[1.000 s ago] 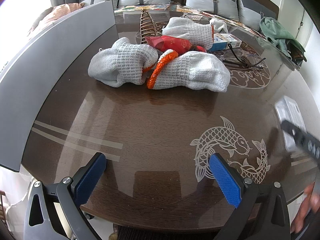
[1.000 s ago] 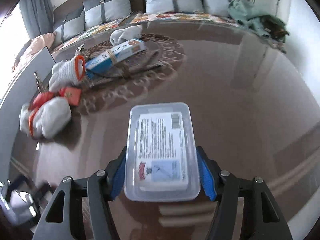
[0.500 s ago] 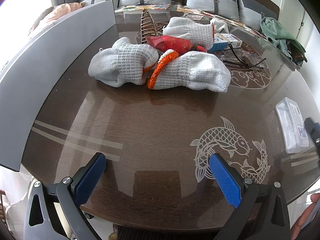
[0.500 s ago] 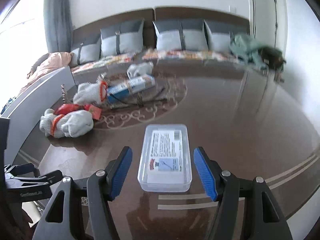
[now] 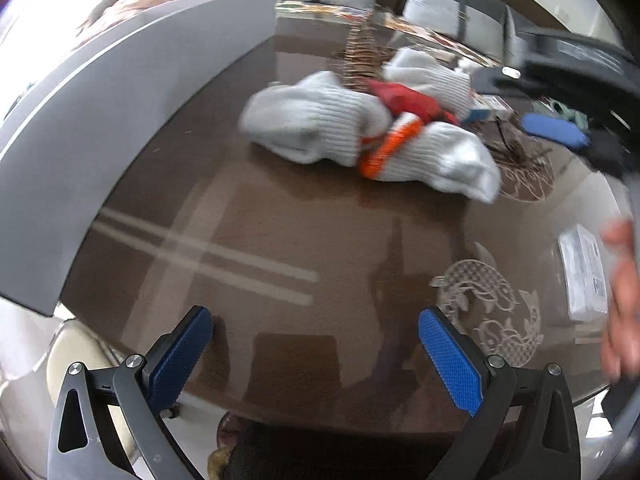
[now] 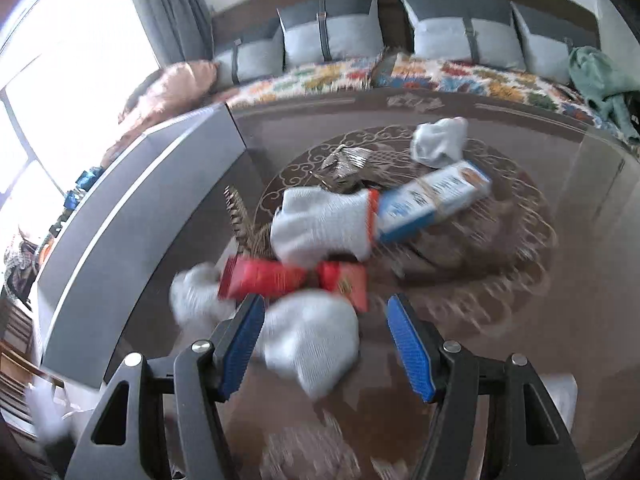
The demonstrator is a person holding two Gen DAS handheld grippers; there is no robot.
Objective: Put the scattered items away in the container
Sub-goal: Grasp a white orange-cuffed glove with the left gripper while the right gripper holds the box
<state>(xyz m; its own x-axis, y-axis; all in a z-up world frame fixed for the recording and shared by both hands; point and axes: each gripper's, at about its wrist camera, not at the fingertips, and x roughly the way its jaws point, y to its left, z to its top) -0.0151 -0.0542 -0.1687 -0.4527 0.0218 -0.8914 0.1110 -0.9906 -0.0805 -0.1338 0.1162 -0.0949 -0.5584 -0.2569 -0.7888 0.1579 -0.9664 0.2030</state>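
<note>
Left tool (image 5: 316, 354): blue pads spread wide, nothing between them; it hangs low over the near edge of the table (image 5: 280, 248).
Right tool (image 6: 325, 346): blue pads wide apart, gripping nothing; it hangs above the glove pile, with the nearest white glove (image 6: 310, 336) lying below and partly between the pads, contact not evident.
Right tool, left wrist view: a blurred dark body and 1 blue pad show at upper right, above the far clutter.
Container: a clear plastic box (image 5: 582, 276) with a printed label stands at the right edge of the table, well apart from the pile, partly covered by a blurred hand (image 5: 622, 300).
Glove pile: 3 white knit gloves with orange cuffs lie bunched together; a second glove (image 6: 324, 226) sits behind the nearest, a third (image 6: 196, 294) to its left.
Red packets: 2 red packets (image 6: 260, 280) lie between the gloves, touching them.
Blue and white carton (image 6: 434, 200): lies tilted just beside the cuff of the second glove, a band around it.
Crumpled white cloth (image 6: 440, 142): sits beyond the carton, apart from the pile.
Other clutter: a crumpled foil wrapper (image 6: 346, 162) lies behind the gloves.
Grey panel (image 6: 120, 216): stands along the left side of the table.
Image quality: both views carry motion blur; fine detail cannot be read.
</note>
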